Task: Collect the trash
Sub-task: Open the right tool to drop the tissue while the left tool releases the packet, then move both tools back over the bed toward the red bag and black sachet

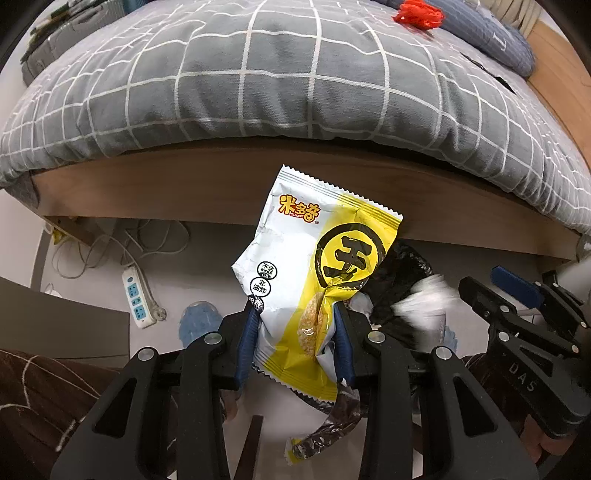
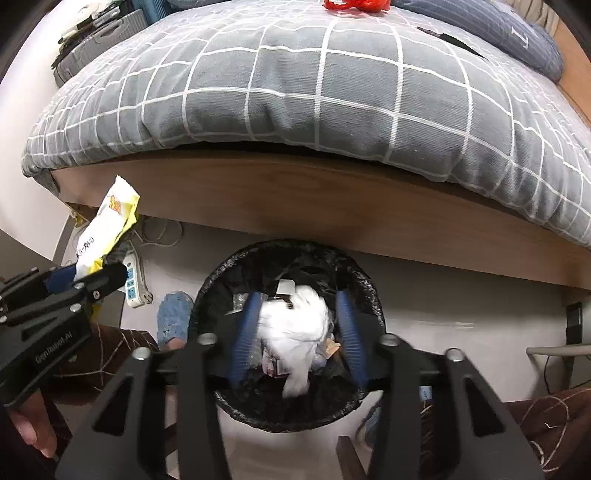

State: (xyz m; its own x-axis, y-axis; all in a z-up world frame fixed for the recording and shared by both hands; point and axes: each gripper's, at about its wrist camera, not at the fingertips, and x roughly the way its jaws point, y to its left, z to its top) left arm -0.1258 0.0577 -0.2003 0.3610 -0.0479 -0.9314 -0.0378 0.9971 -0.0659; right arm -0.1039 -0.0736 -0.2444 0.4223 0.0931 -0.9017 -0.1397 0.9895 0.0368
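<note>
A yellow and white snack wrapper (image 1: pixel 317 251) stands up crumpled in my left gripper (image 1: pixel 295 312), which is shut on its lower end. The right wrist view shows the same wrapper (image 2: pixel 107 225) and left gripper (image 2: pixel 96 273) at the far left, beside the bin. My right gripper (image 2: pixel 295 306) points down over a round bin lined with a black bag (image 2: pixel 369 288). Its jaws stand apart. A blurred white crumpled tissue (image 2: pixel 295 328) lies between them, with a gap to each pad. In the left wrist view the right gripper (image 1: pixel 487 284) and tissue (image 1: pixel 421 306) show at the right.
A bed with a grey checked duvet (image 1: pixel 277 74) and wooden frame (image 1: pixel 221 184) rises just behind the bin. On the duvet lie a red plastic bag (image 1: pixel 419 13) and a black strip (image 2: pixel 450 40). A power strip (image 1: pixel 136 302), cables and a blue slipper (image 1: pixel 195 321) lie on the floor.
</note>
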